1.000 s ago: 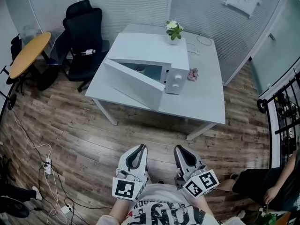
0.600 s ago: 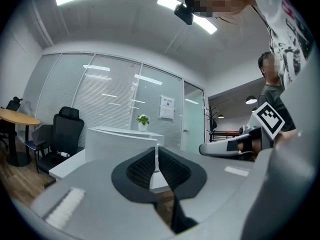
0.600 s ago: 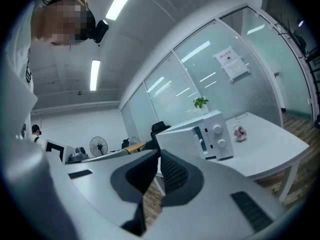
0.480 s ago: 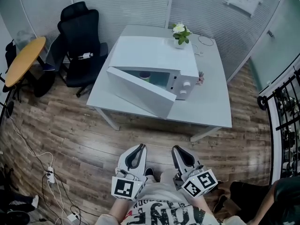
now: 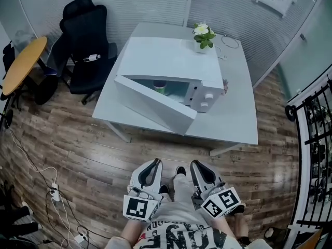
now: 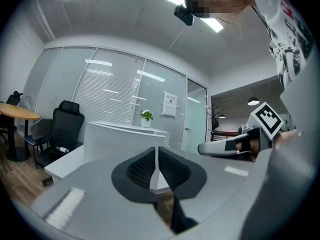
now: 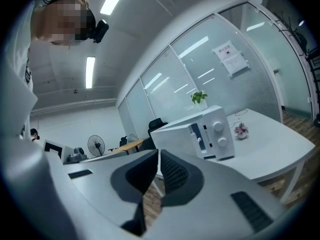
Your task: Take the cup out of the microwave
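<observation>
Grey plastic with black ribbed pads, the left gripper [image 5: 154,163] and the right gripper [image 5: 198,164] are both held low against the person's body, each with its jaws pressed together on nothing, well apart from the work. The cup [image 5: 160,86] stands inside the microwave [image 5: 171,61], on the left part of the cavity floor just behind the open door [image 5: 155,106]. Only its upper part shows: a small, pale vessel with a green band. It is probably light and stiff, with a smooth wall that could slip between the pads. Whether it holds liquid or has a handle cannot be told from here, so it is best kept upright. The sound hold seems to be across the wall from the front, about halfway up, with the jaws opened wider than the cup before they enter. The door swings out toward the person from its left-hand hinge, so the clearer way in looks to be from the right of it, past the panel with two knobs [image 7: 218,134]. The microwave sits on a white table [image 5: 231,118], a smooth, hard top, with a potted plant [image 5: 203,36] behind it, a thin cable [image 5: 231,41] further back and a small pink item [image 7: 241,129] beside it. Around this are a wood-plank floor [image 5: 78,149] with trailing leads [image 5: 52,185], a black office chair [image 5: 85,35], a round wooden table [image 5: 23,61] and glass walls with blinds.
</observation>
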### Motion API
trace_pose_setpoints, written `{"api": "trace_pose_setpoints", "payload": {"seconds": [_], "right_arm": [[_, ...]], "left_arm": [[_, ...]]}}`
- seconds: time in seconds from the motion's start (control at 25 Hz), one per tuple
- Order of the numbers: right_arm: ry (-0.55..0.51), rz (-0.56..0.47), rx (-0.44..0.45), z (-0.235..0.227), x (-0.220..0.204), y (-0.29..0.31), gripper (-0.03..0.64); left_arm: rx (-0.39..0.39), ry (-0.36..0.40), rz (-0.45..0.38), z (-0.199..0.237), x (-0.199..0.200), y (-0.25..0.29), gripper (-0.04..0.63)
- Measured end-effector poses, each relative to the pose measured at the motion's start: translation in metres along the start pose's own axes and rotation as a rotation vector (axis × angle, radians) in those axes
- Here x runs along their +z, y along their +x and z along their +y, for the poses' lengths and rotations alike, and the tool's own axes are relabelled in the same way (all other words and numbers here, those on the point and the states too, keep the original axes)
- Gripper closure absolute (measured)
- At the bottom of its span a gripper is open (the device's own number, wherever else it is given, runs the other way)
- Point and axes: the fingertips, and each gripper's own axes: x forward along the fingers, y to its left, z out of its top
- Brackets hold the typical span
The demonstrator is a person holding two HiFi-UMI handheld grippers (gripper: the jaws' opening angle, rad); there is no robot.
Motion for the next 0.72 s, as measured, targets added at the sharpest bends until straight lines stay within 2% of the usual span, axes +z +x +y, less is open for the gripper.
{"api": "trace_pose_setpoints", "payload": {"seconds": [0.36, 0.72], "right_arm": [[-0.007, 0.014, 0.027, -0.048, 0.023, 0.038, 0.595], [-0.005, 0.052, 0.084, -0.089, 0.038, 0.072, 0.595]], "left_arm": [[0.06, 0.011, 0.002, 0.024, 0.006, 0.053, 0.58], [0.154, 0.014, 0.007, 0.043, 0.011, 0.093, 0.58]]}}
